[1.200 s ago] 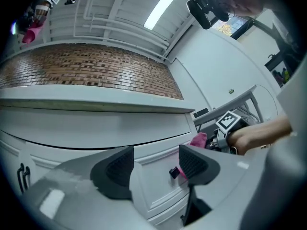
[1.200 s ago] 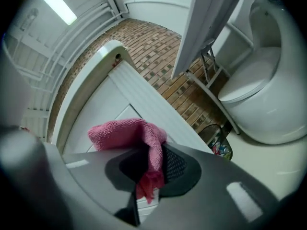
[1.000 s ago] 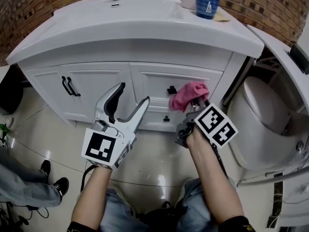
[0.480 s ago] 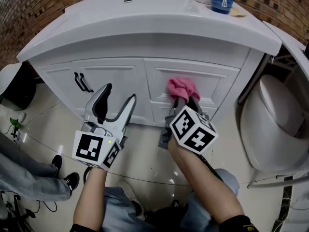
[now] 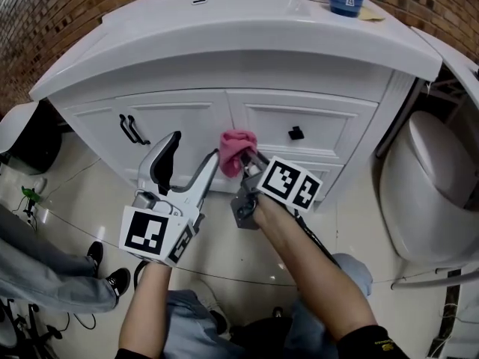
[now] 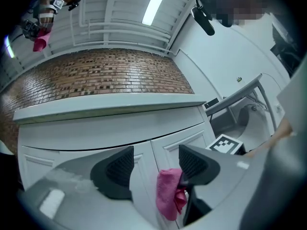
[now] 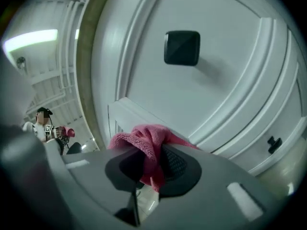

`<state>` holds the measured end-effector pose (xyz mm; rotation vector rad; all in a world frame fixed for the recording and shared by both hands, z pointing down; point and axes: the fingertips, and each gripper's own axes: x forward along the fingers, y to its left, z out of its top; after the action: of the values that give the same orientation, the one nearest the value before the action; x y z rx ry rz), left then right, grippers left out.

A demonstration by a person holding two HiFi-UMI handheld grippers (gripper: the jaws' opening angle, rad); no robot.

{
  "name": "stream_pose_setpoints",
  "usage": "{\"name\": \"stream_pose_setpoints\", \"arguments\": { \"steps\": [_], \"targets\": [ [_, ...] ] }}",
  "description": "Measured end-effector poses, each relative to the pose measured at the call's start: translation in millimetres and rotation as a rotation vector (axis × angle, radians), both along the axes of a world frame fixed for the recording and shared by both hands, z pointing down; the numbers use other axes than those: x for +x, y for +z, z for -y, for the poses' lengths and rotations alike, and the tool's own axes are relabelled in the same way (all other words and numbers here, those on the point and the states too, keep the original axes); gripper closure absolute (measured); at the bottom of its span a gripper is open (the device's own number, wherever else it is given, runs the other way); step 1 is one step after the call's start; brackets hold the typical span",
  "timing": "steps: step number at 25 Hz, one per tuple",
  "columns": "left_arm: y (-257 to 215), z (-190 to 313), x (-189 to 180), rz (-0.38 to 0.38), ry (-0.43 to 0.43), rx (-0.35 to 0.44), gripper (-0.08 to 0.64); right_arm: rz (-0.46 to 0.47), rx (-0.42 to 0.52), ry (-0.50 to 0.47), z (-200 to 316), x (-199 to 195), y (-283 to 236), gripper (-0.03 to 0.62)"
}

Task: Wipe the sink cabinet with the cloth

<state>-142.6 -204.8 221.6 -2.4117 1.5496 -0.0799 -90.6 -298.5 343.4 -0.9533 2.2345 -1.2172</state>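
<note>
Wipe in progress. I am reporting positions and the likely reason for each.

- The right gripper (image 7: 151, 164) is clamping the cloth (image 7: 148, 140). Its jaws are closed on a bunched pink fold, and most of the fabric is bulging out past the tips. I judge this to be deliberate, so that cloth rather than jaw is meeting the paint.
- The cloth is pressing on the front of the sink cabinet (image 5: 172, 126), at the upright strip between the left door and the drawer column. It is below the counter overhang and left of the black drawer knob (image 5: 296, 133). In the right gripper view it is sitting against the raised edge of a panel moulding, a place where grime tends to collect.
- The left gripper (image 5: 191, 152) is hanging just beside the right one with its jaws spread and gripping nothing. In its own view the cloth is showing between its jaws, but it is lying beyond them, in the other tool. I take this gripper to be parked out of the stroke.
- The door handles (image 5: 131, 129) are lying well to the left and are not being touched.

Judgement: only part of the front is being covered at this point.
</note>
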Motion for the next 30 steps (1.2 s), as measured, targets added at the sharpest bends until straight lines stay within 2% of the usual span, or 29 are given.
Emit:
{"name": "stream_pose_setpoints", "arguments": {
  "steps": [3, 6, 11, 13, 16, 19, 21, 22, 24, 27, 30],
  "targets": [
    [-0.7, 4.8, 1.9, -0.017, 0.012, 0.003, 0.267, -0.021, 0.041, 0.031, 0.6, 24.6, -5.6, 0.543],
    [-3.9, 5.6, 14.7, -0.032, 0.045, 0.008, 0.267, -0.122, 0.088, 0.095, -2.2, 63.0, -12.5, 0.543],
    [-9.1, 5.5, 49.1, -0.038, 0.104, 0.021, 0.267, -0.225, 0.085, 0.113, -20.3, 117.0, -8.9, 0.541],
    [-11.3, 4.1, 61.2, -0.041, 0.124, 0.030, 0.267, -0.236, 0.059, 0.195, -18.0, 155.5, -4.4, 0.541],
    [-12.9, 2.7, 74.3, -0.048, 0.143, 0.041, 0.267, -0.197, 0.000, 0.356, -8.1, 221.6, -2.8, 0.541],
    [-8.8, 0.7, 79.6, -0.036, 0.146, 0.036, 0.267, -0.179, -0.047, 0.452, -10.2, 246.4, -1.2, 0.537],
    [-9.6, 0.3, 76.7, -0.045, 0.137, 0.036, 0.267, -0.212, -0.060, 0.497, -11.3, 243.9, 1.9, 0.537],
    [-9.8, 0.4, 73.3, -0.044, 0.129, 0.034, 0.267, -0.235, -0.062, 0.485, -10.2, 234.6, 4.0, 0.537],
    [-8.0, 0.2, 64.0, -0.027, 0.111, 0.030, 0.267, -0.251, -0.063, 0.372, -8.2, 193.4, 10.2, 0.537],
    [-4.8, -1.2, 47.7, -0.019, 0.079, 0.022, 0.267, -0.131, -0.078, 0.134, -14.5, 103.0, 20.3, 0.537],
    [-2.9, -3.8, 30.4, -0.013, 0.047, 0.013, 0.267, 0.006, -0.112, 0.050, -19.5, 40.7, 27.1, 0.538]
  ]
}}
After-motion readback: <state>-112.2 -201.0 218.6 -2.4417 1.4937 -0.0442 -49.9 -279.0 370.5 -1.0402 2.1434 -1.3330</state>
